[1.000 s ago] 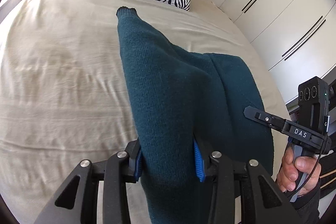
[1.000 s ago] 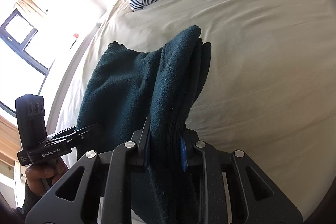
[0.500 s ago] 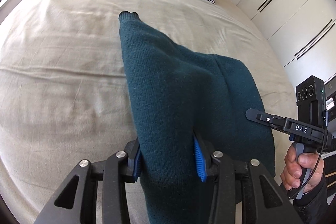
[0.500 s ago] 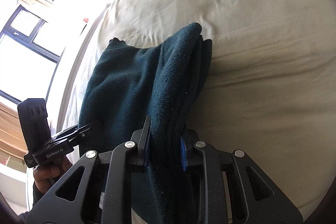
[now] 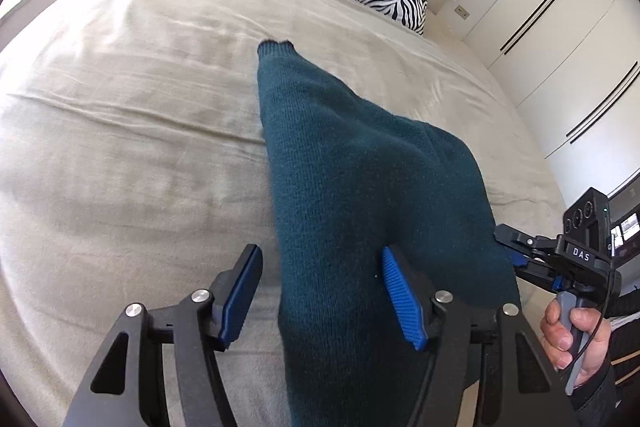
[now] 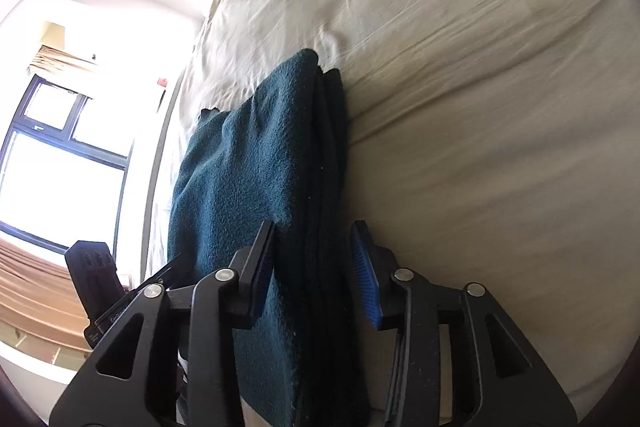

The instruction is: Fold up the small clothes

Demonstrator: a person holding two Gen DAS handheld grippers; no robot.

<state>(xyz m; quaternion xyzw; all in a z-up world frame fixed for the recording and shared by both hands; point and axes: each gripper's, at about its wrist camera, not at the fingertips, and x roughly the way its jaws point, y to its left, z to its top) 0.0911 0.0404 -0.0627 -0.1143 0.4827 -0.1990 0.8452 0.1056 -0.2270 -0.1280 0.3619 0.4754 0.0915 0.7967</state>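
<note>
I am watching both my left gripper [image 5: 320,287] and right gripper [image 6: 316,259] releasing, jaws just opening, the sweater [image 5: 360,187] lying lengthwise between them, cuff pointing ahead.

A: Where is the light coming from?

B: Daylight from the window [image 6: 60,163] at the left of the right wrist view. It is blown out to white there, and the wall around it glares.

A: And the left wrist view?

B: Bright and even; the bed [image 5: 120,131] is pale, washed out at its far left corner. The teal sweater [image 5: 360,187] casts a soft shadow at its left edge.

A: Sharpness?

B: Crisp in the left view. The right view is smeared across the sheet. Both bow strongly, with dark corners.
</note>
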